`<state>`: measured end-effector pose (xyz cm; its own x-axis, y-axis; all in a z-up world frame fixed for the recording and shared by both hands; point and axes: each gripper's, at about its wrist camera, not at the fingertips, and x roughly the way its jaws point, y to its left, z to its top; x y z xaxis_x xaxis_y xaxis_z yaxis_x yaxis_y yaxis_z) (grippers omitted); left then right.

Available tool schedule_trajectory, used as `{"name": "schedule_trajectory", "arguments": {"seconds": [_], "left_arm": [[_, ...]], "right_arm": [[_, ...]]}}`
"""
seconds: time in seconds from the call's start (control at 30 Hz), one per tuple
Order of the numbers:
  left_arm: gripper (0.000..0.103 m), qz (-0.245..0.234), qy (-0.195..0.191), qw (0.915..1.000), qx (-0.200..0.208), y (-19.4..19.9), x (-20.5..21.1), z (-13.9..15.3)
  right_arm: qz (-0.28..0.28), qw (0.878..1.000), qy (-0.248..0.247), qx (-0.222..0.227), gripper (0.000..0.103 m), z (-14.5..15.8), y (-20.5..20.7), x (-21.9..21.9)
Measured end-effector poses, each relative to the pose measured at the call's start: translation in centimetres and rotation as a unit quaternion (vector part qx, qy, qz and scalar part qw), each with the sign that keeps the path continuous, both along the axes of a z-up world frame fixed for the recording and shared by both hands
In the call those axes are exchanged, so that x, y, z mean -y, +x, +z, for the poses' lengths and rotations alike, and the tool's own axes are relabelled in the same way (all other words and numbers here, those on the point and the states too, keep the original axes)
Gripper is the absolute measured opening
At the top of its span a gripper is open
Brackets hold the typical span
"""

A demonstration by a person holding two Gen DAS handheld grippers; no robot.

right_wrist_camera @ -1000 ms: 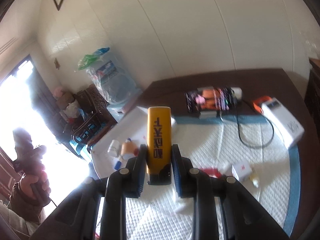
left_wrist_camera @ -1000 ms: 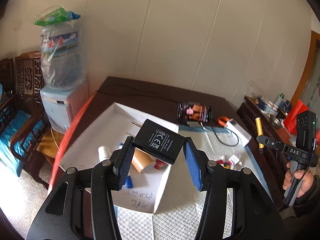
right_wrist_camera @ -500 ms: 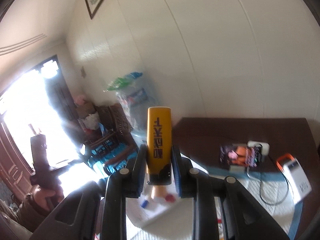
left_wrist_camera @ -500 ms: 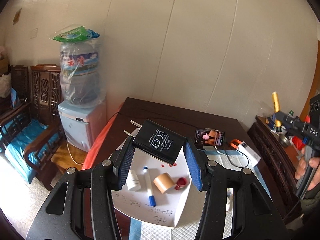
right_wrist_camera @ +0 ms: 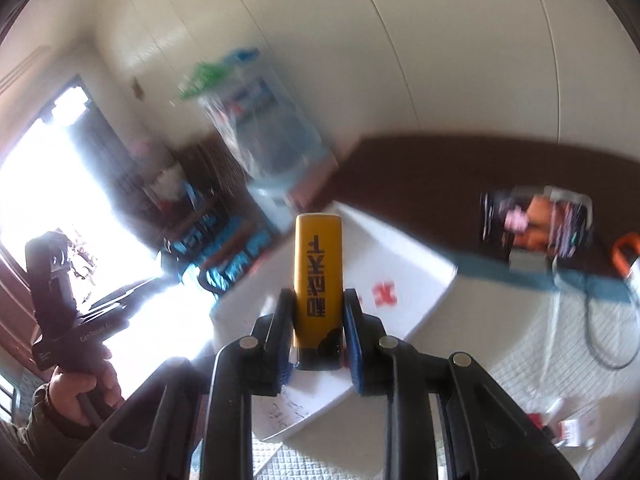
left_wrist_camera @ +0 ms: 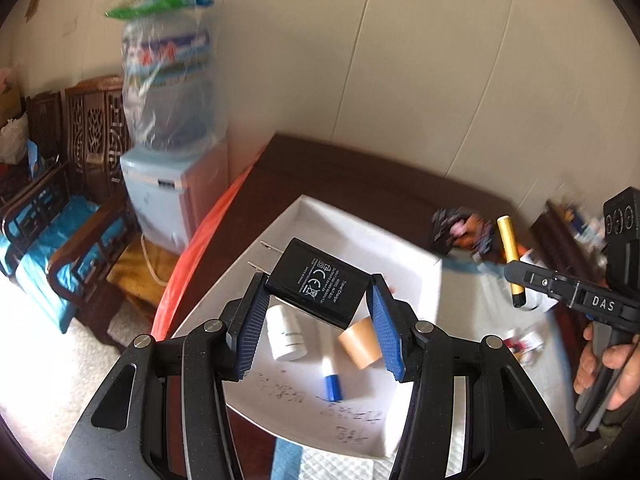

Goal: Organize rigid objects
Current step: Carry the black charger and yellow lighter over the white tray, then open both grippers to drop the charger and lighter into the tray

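My left gripper (left_wrist_camera: 318, 298) is shut on a black travel charger (left_wrist_camera: 318, 282) with two metal prongs, held above a white tray (left_wrist_camera: 362, 240). In the tray lie a white bottle (left_wrist_camera: 286, 338), a tan cup (left_wrist_camera: 360, 342) and a blue-capped stick (left_wrist_camera: 331, 378). My right gripper (right_wrist_camera: 318, 320) is shut on a yellow lighter (right_wrist_camera: 318, 276) with black characters, held upright over the tray's (right_wrist_camera: 408, 268) near side. The right gripper with the lighter (left_wrist_camera: 509, 252) also shows at the right of the left wrist view.
A dark wooden table (left_wrist_camera: 360, 172) carries a white quilted mat (right_wrist_camera: 520, 320), a phone (right_wrist_camera: 536, 220), a black cable (right_wrist_camera: 600, 320) and small packets (left_wrist_camera: 524, 340). A water dispenser (left_wrist_camera: 172, 168) and carved wooden chairs (left_wrist_camera: 60, 184) stand to the left.
Both grippers have swung down towards the tray, which now looks nearer and larger. The right gripper with the lighter has come lower and closer to the tray. Both holds are unchanged.
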<state>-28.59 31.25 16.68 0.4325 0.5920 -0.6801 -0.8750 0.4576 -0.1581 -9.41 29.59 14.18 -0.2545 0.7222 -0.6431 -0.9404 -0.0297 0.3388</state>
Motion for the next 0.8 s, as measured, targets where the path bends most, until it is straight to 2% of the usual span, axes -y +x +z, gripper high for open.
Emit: {"name": "schedule_trajectory", "arguments": {"seconds": [0.1,0.33,0.53,0.8], "left_arm": [[0.050,0.000,-0.015,0.9995,-0.027,1.7,-1.1,-2.1],[0.050,-0.015,-0.046,0.9975,-0.052,4.2,-2.1,-5.6],[0.050,-0.011,-0.072,0.9954,-0.062,5.1,-3.5,-7.3],[0.050,0.005,-0.085,0.9934,-0.076,5.2,-4.9,-8.8]], "right_arm": [[-0.001,1.000,-0.020,0.021,0.023,-2.0,0.0,-1.0],[-0.002,0.998,-0.061,0.007,0.023,-4.8,0.2,-3.0],[0.004,0.997,-0.080,0.001,0.023,-6.1,-0.1,-4.3],[0.022,0.996,-0.089,-0.006,0.024,-7.2,-0.6,-4.8]]}}
